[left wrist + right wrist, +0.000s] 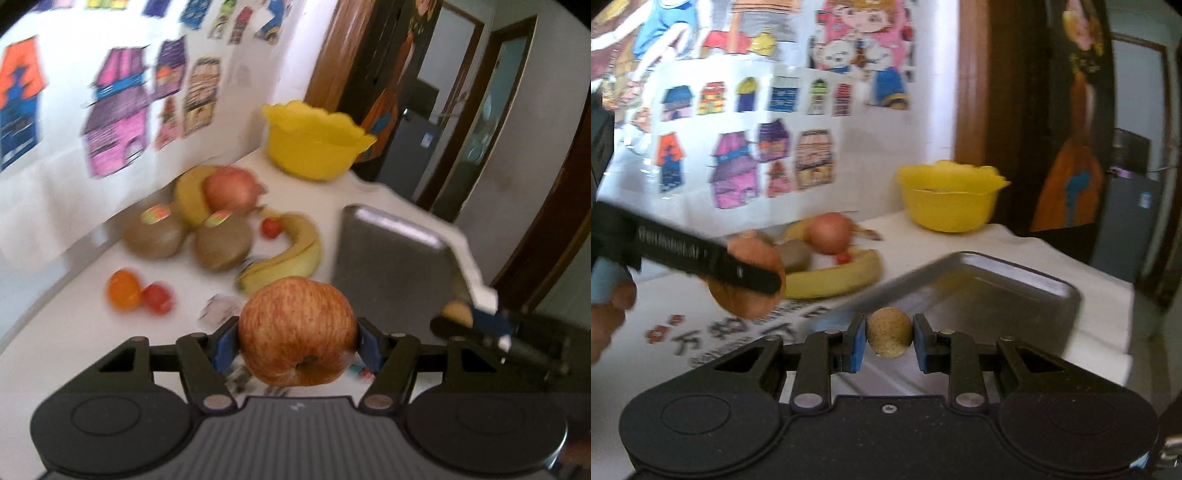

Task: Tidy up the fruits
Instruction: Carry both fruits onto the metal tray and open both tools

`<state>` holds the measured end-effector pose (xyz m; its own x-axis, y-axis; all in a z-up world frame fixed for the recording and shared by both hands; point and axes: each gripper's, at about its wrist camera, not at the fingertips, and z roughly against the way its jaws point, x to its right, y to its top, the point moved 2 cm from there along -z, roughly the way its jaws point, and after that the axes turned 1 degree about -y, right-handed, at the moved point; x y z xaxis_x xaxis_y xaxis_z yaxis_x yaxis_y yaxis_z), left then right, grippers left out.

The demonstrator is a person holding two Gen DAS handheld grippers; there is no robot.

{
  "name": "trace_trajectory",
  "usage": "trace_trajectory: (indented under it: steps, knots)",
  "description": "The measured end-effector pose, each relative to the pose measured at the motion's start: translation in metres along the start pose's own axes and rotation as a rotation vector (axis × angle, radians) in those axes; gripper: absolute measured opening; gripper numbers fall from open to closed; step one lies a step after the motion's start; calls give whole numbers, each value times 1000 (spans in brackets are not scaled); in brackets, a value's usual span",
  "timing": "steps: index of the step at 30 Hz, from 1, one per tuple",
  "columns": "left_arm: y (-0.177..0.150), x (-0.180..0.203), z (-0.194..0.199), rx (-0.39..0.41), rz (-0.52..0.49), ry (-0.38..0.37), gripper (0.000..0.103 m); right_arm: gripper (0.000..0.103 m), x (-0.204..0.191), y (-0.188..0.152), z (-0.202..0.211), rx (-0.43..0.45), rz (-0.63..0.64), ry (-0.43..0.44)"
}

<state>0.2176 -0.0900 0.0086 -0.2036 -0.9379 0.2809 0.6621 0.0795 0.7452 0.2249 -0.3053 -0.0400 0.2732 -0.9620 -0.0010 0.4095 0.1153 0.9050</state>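
Your left gripper is clamped on a red-streaked apple, the blue pads pressing its two sides, so the fruit sits right between the fingertips with its stem dimple facing the camera. Ahead of that gripper and to its left, on the white surface, lie two kiwis side by side, bananas, a pomegranate, a small orange fruit and a small red one touching it. Ahead and to its right is a metal tray, and further off, near the wall, a yellow bowl.

Your right gripper is closed on a small round tan fruit, which I cannot name for certain; it is held between the pads, in front of the near corner of the tray. From that gripper the apple is off to the left, the bowl ahead beyond the tray
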Motion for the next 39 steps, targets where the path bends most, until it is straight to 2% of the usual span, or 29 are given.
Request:
trace_trajectory:
  steps: [5,11,22,25,30,31,36,39]
  knots:
    - [17,32,-23,36,-59,-34,69,29,18,-13,-9,-19,-38,-57]
    - [16,54,-64,-6,-108,-70,69,29,29,-23,-20,-50,-74,-85]
    - [6,58,-85,-58,-130,-66,69,29,30,-23,-30,-100,-86,-110]
    - [6,60,-87,-64,-149,-60,69,33,30,-23,-31,-101,-93,-127]
    - [7,57,-84,-73,-133,-65,70,58,32,-22,-23,-85,-116,-168]
    - [8,57,-81,-65,-127,-65,70,60,32,-21,-19,-80,-123,-175]
    - [12,52,-50,5,-116,-79,80,83,20,-14,13,1,-138,-198]
    - [11,46,-26,42,-109,-68,85,89,7,-10,32,39,-149,-192]
